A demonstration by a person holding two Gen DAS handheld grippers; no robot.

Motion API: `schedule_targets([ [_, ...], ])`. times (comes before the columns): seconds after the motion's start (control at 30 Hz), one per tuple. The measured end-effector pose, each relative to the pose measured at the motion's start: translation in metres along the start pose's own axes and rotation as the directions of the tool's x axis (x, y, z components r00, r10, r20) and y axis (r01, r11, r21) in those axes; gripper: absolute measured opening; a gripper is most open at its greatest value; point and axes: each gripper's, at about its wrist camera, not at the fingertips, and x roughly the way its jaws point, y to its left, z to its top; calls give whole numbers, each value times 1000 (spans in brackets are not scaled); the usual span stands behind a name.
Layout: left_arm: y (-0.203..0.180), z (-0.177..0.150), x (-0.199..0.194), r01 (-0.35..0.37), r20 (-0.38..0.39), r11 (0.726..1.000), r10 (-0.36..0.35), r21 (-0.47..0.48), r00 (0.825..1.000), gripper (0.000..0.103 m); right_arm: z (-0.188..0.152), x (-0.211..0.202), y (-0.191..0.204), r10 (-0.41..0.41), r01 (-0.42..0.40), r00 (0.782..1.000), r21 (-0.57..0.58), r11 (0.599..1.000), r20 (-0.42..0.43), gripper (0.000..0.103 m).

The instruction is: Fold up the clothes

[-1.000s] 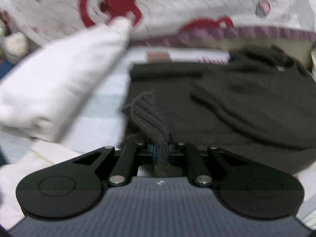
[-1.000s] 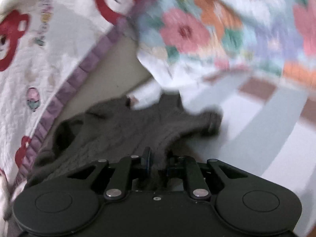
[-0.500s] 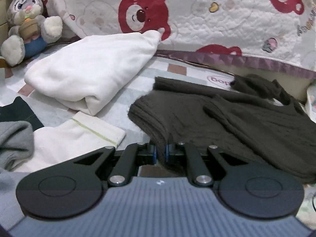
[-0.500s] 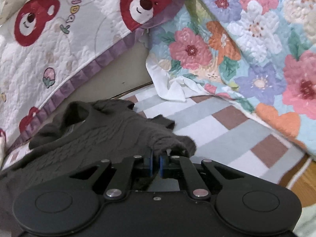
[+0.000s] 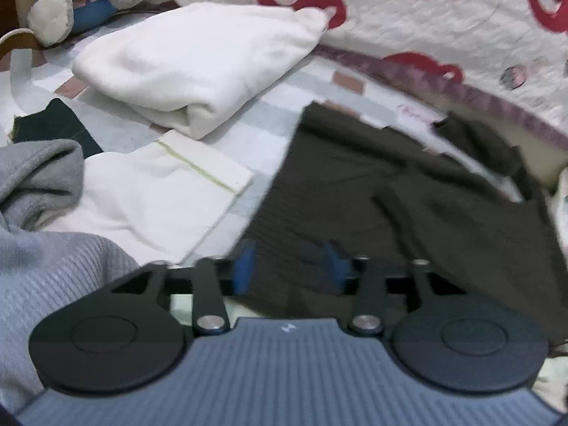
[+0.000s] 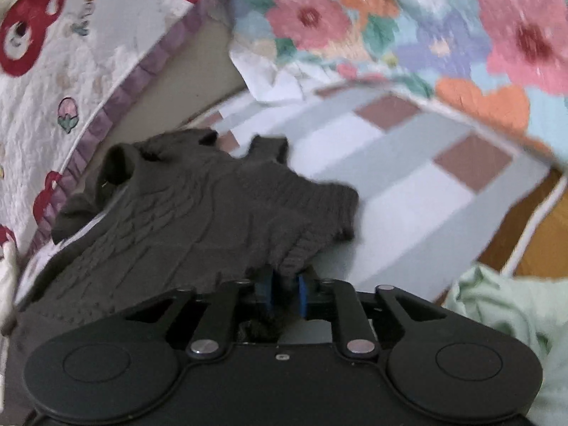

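Observation:
A dark brown knitted sweater [image 5: 408, 206] lies spread on the checked bed sheet [image 5: 312, 85]. My left gripper [image 5: 288, 269] hangs over its near edge. Its jaws are opening and the blue pads [image 5: 243, 269] stand wide apart, with the knit lying under and between them, untouched. In the right wrist view the same sweater [image 6: 198, 213] lies folded over, neck hole at the far left. My right gripper [image 6: 284, 293] is at its ribbed edge. Those jaws are opening too, and a bunch of ribbed knit still sits loose between the pads.
A folded white garment [image 5: 198, 67] and a flat white cloth [image 5: 159, 198] lie left of the sweater, with grey clothing [image 5: 39, 177] nearer. A plush toy [image 5: 81, 3] sits far left. A bear quilt [image 5: 426, 10], a floral quilt [image 6: 426, 28] and a pale green garment [image 6: 514, 319] border the bed.
Both grippers were shut on the sweater's knit and have now spread their pads. The left sleeve has been laid across the body, and both hands have drawn back toward the near edge.

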Motion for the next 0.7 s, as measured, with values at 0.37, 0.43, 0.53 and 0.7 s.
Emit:
schedule_targets([
  [0.37,-151,20,4,128,-1,933,-135,336,991,60,26,20,-23,96,-71,989,206,976,-115,53],
  [0.43,-188,15,16,176,-34,901,-177,397,984,60,38,18,-20,85,-68,991,164,984,-102,53],
  [0.53,-243,6,45,279,-129,857,-248,432,960,60,56,14,-22,51,-45,998,136,990,-45,54],
  [0.7,-315,-26,106,492,-372,802,-365,339,853,61,81,34,-23,52,-50,998,85,995,-19,54],
])
